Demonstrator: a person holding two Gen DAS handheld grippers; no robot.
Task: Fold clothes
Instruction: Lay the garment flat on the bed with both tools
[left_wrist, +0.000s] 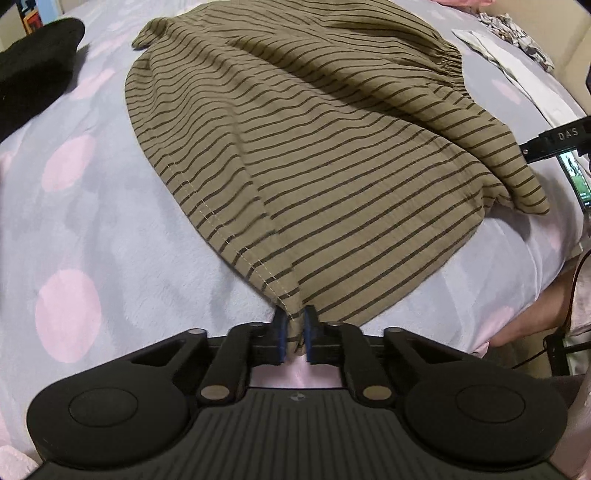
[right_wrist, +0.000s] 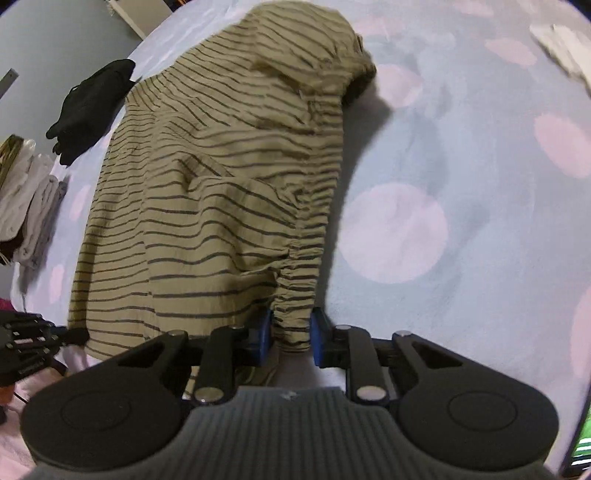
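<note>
Left wrist view: the left gripper sat nearest the camera, its blue-padded jaws drawn narrow and pinching the near hem corner of the striped olive garment. The stitched hem ran away from that corner toward the far left. The garment lay spread on the grey blanket with pink dots, reaching from the pinched corner toward the far side of the bed. Its right part was folded over on itself, with a gathered elastic edge toward the far right. At the right edge of the frame the tip of the right gripper touched the folded flap; its jaws were not readable from this view. Just right of it a lit screen showed at the bed edge. At far left lay a black garment; at far right, white cloth.

Right wrist view (somewhat motion-blurred): the right gripper was closest, jaws partly closed around a gathered, elasticated bunch of the striped olive garment. Fabric filled the gap between the blue pads. The garment rose from the jaws and stretched toward the far centre, draped over the blanket. Bare blanket lay to its right. At near left the left gripper appeared at the garment's near-left corner. Farther left, a stack of pale folded clothes. Beyond it, the black garment.
</note>
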